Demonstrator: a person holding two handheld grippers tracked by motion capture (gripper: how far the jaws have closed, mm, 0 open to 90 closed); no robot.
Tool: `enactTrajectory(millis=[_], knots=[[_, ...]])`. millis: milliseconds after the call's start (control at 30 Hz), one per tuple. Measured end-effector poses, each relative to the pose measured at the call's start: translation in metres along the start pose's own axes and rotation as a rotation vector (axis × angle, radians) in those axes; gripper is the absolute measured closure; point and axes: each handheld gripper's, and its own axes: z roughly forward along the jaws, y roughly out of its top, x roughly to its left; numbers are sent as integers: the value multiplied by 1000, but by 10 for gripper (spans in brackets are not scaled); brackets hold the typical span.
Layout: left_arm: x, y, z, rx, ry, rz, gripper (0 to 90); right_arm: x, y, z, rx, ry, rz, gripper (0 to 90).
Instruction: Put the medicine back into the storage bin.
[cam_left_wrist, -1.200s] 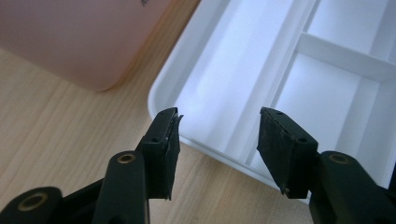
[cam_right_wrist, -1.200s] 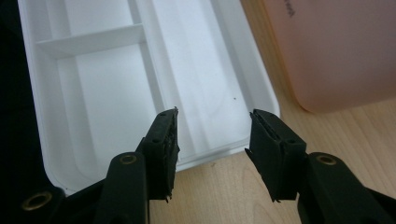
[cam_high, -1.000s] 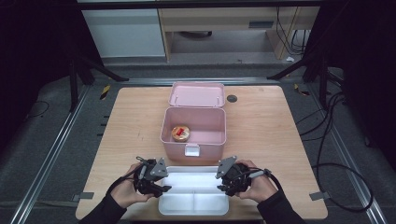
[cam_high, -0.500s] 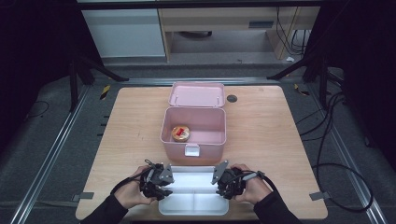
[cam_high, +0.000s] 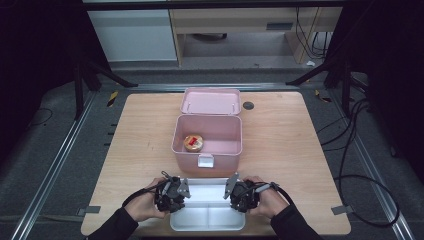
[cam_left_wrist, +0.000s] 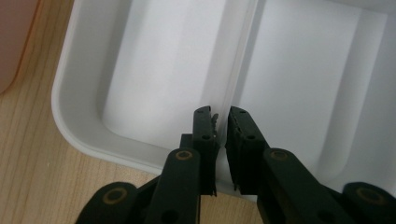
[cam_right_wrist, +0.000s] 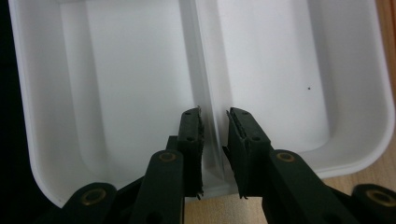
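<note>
Both grippers have sunk onto the white tray (cam_high: 207, 220) at the table's (cam_high: 300, 150) 6 o'clock; the left gripper (cam_left_wrist: 222, 122) and right gripper (cam_right_wrist: 214, 122), jaws just closing, clench its divider (cam_left_wrist: 240, 56).

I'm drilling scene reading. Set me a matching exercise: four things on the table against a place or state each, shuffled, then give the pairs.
Things:
1. tray
2. box
3. lid
4. tin

Places or states:
A. lies inside the pink box
B. white, at the near edge, between the left gripper and the right gripper
C. pink, lies flat behind the box
D. pink, open, at mid-table with a white latch in front

Pairs: 1-B, 2-D, 3-C, 4-A
</note>
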Motion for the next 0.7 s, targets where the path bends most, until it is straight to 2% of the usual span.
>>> enactTrajectory(millis=[200, 367, 567, 700], knots=[[3, 2, 1, 18, -29, 19, 832, -4, 2, 0, 22, 24, 14, 824], [6, 5, 1, 47, -45, 67, 848, -6, 4, 0, 34, 34, 17, 851], [7, 5, 0, 38, -68, 67, 856, -6, 4, 0, 46, 53, 10, 860], [4, 6, -7, 36, -63, 85, 862, -5, 5, -3, 49, 49, 3, 861]])
